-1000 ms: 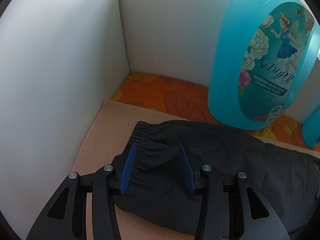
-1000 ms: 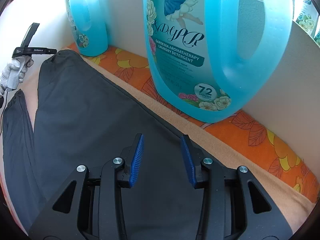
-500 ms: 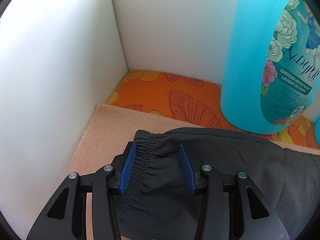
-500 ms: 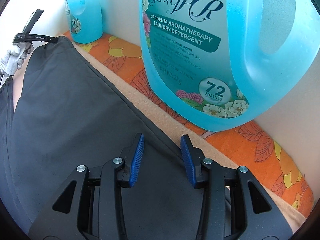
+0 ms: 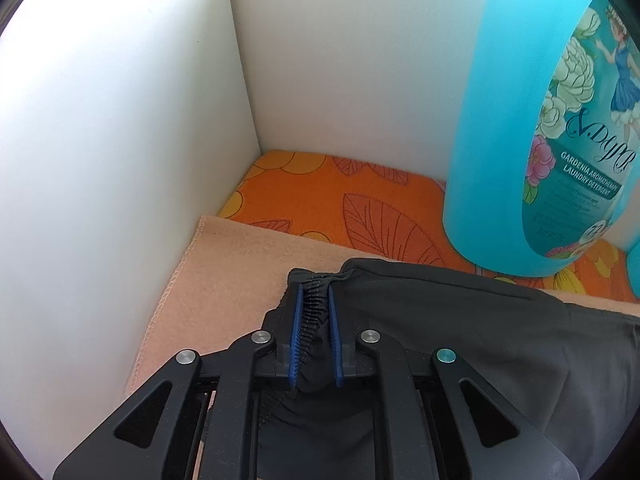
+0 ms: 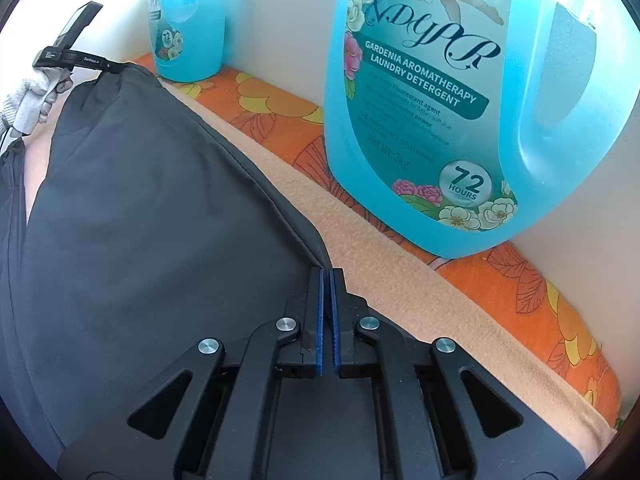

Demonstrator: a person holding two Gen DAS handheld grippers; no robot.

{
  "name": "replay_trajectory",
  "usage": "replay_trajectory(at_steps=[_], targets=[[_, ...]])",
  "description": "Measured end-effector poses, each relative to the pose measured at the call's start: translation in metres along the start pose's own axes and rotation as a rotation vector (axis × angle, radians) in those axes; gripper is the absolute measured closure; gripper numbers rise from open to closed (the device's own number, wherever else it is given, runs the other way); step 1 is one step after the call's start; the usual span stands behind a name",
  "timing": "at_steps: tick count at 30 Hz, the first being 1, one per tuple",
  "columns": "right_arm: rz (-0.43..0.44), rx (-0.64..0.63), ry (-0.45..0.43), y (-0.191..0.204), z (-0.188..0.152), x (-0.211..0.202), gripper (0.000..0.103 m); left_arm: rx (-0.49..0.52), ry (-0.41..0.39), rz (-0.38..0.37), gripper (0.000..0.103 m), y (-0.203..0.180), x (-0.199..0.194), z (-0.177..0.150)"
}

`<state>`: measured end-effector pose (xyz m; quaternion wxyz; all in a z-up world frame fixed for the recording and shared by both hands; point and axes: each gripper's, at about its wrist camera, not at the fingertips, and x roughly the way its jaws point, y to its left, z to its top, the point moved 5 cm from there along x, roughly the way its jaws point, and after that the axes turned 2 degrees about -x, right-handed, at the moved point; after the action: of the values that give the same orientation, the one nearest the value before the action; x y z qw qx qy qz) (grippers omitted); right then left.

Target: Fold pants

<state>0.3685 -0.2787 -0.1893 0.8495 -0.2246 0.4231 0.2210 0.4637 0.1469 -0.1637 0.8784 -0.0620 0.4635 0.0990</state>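
The dark grey pants (image 6: 152, 216) lie flat on a peach towel (image 6: 400, 264) spread over an orange flowered cloth (image 6: 528, 280), with white walls (image 5: 120, 120) closing in the corner. The left gripper (image 5: 314, 300) has just been closing, and its blue fingers (image 5: 297, 320) now pinch the gathered elastic waistband (image 5: 314, 312) — cloth bunched plainly between them. In the right wrist view that same gripper sits far off at ten o'clock (image 6: 108, 67), a gloved hand (image 6: 32, 100) behind it. The right gripper (image 6: 326, 280) has also just been closing; its fingers (image 6: 319, 320) are clenched almost together at the pants' far edge seam, clamped on the hem there.

Crowding the far side are two big blue detergent jugs. The near one (image 6: 460, 100) stands at one o'clock from the right gripper, on the orange cloth just beyond the towel's edge; its label reads "GARDENIA AROMATHERAPY LAUNDRY DETERGENT", "Net Wt: 2kg" and "72 HOURS", with a fairy and flowers. The second jug (image 6: 186, 20) stands at eleven o'clock near the waistband — in the left wrist view (image 5: 540, 120) it looms at two o'clock, just beside the pants.
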Motion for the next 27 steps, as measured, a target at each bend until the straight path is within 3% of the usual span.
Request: replay_trajectory(at_steps=[13, 27], targets=[[-0.052, 0.01, -0.109, 0.025, -0.001, -0.083, 0.101, -0.069, -0.123, -0.094, 0.098, 0.018, -0.058, -0.006], [-0.066, 0.006, -0.217, 0.09, -0.026, -0.195, 0.101, -0.083, -0.249, -0.163, 0.098, 0.06, -0.153, -0.054]])
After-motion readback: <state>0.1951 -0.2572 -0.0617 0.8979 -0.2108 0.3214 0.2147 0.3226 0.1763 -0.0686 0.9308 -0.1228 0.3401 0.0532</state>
